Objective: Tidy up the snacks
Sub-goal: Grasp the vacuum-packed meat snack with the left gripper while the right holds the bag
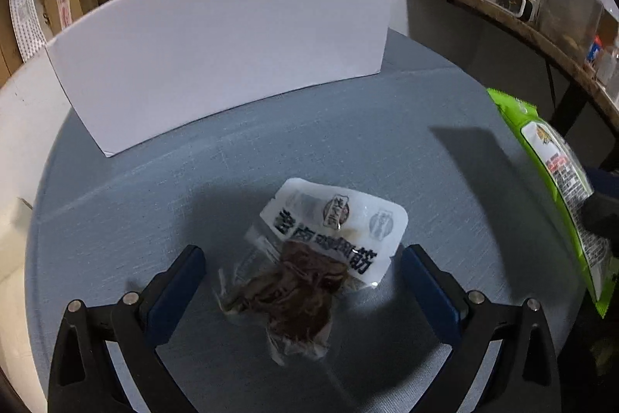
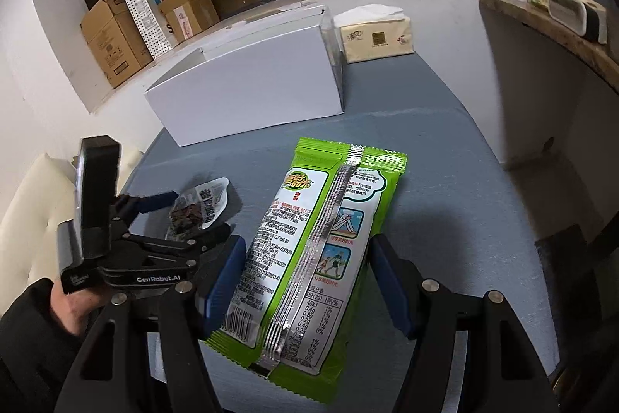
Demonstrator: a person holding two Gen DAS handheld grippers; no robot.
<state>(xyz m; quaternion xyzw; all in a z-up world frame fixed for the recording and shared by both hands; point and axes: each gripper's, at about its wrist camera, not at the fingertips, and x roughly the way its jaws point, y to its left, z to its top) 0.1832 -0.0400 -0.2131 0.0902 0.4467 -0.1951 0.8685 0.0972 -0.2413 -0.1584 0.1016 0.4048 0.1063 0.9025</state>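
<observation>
A clear packet of dark dried meat with a white label (image 1: 309, 258) lies on the grey table between the spread fingers of my left gripper (image 1: 303, 260), which is open around it; the packet (image 2: 201, 208) and the left gripper (image 2: 182, 215) also show in the right wrist view. A green snack bag (image 2: 309, 250) lies back side up between the fingers of my right gripper (image 2: 309, 266), whose pads stand close at its two edges; it is not clear whether they press it. The green bag shows at the right edge of the left wrist view (image 1: 557, 180). A white open-topped box (image 2: 247, 84) stands behind, also seen in the left wrist view (image 1: 216, 53).
A tissue pack (image 2: 377, 33) sits behind the white box to the right. A dark wooden shelf (image 2: 549, 22) with small items runs along the right. Cardboard boxes (image 2: 116, 41) and a paper bag stand at the back left. A cream seat (image 2: 31, 204) is left of the table.
</observation>
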